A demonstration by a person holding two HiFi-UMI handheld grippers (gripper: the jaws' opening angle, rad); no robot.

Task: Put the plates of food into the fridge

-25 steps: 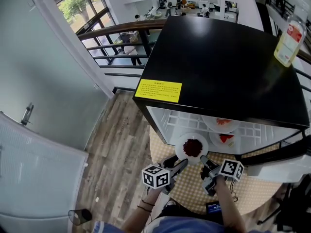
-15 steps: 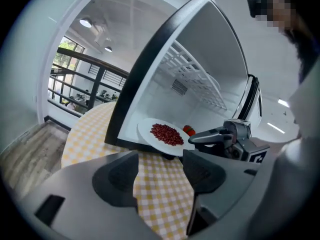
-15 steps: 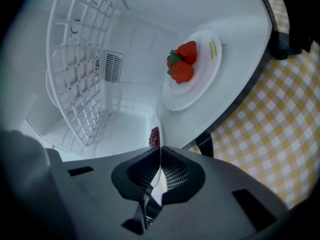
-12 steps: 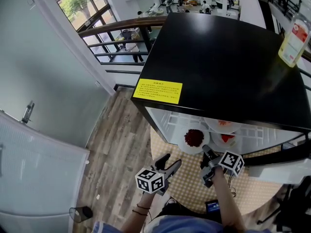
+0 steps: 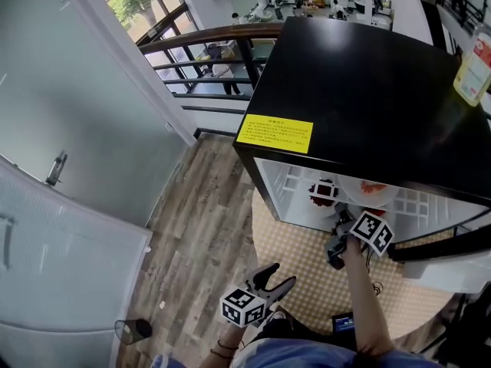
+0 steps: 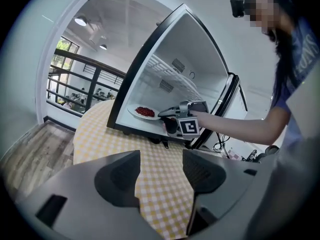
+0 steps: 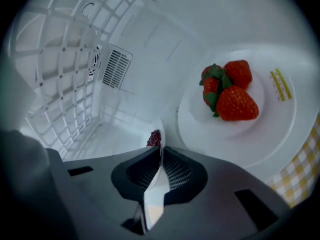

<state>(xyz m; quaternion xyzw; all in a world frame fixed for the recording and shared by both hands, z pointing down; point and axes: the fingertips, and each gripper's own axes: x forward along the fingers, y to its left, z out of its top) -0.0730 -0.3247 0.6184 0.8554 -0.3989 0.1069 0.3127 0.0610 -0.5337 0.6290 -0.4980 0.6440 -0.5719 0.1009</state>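
Nearest, the left gripper (image 5: 278,279) hangs over the checked surface (image 6: 100,134), its jaws having just been opening wide, nothing between them. Further on, the right gripper (image 7: 160,153) has its jaws clamped on the rim of the plate of red food (image 6: 144,112), which sits inside the open fridge (image 5: 368,90) beside the strawberry plate (image 7: 235,109).

The fridge (image 5: 368,75) is showing a glossy black top with a yellow label (image 5: 274,133) at its front edge, while its inside (image 7: 150,39) is glowing plain white, wire shelf and all. On a white plate (image 7: 260,134) the strawberries (image 7: 227,91) are shining red with green leaves, and a second white plate (image 6: 132,111) is carrying a dark red heap (image 6: 145,112). Underneath, the tablecloth (image 5: 314,297) is running in yellow-and-white checks, and the floor (image 5: 203,221) is lying in grey-brown wood-grain planks
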